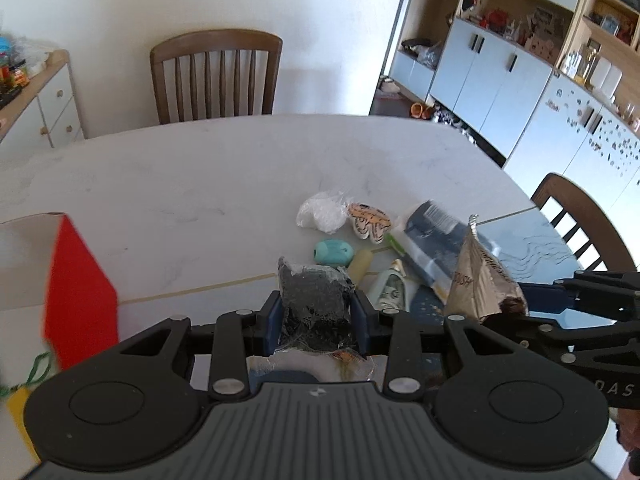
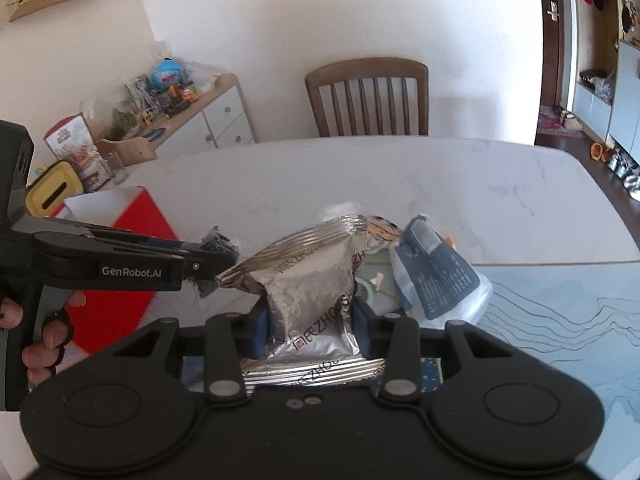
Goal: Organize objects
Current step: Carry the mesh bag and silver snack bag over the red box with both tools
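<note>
Right hand-held gripper (image 2: 312,320) clamps silver packet (image 2: 308,280), long axis pointing forward.

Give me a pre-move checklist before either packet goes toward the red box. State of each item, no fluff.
1. Left gripper shut on the black packet: ok, pads press both sides.
2. Right gripper shut on the silver packet: ok, clamped across its middle.
3. Both packets lifted off the table: cannot tell.
4. Packets apart from each other: cannot tell; in the right wrist view the silver corner sits right at the left gripper's tip.
5. Red box within view to the left: ok.
6. Box opening free to receive: cannot tell, its top is cut off.
</note>
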{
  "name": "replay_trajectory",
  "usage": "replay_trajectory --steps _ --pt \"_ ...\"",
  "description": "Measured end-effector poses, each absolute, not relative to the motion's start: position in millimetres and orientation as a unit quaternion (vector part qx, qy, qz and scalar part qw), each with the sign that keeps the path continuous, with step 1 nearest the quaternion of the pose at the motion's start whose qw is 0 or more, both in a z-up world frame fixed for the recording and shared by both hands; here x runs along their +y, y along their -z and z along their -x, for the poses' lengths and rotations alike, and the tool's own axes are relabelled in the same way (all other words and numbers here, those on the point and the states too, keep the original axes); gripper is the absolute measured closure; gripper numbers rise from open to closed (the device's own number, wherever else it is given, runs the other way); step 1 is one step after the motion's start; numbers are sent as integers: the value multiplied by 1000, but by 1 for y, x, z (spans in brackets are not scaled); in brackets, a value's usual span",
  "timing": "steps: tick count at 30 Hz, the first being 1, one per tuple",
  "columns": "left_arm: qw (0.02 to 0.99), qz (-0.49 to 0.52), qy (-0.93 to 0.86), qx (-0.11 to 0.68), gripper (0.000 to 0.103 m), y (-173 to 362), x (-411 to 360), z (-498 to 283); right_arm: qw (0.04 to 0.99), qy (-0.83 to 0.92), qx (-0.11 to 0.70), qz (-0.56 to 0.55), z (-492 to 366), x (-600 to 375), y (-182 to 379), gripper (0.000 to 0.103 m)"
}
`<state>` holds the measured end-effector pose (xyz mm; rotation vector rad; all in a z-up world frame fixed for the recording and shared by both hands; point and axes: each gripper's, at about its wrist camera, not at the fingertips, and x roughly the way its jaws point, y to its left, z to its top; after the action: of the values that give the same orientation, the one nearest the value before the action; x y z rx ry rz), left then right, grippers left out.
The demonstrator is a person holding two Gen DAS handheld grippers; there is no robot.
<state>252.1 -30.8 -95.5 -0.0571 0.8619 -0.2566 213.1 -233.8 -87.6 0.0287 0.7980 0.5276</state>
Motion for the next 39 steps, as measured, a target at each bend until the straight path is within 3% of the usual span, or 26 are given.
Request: replay_trajectory --steps 15,26,39 --pt "915 55 102 387 68 41 14 -190 895 -281 346 0 -174 -199 33 63" --pt "918 61 73 384 68 37 67 -165 905 -223 346 104 -177 -171 63 63" --pt "924 62 29 376 68 27 146 -147 891 -282 348 77 -168 -100 29 63"
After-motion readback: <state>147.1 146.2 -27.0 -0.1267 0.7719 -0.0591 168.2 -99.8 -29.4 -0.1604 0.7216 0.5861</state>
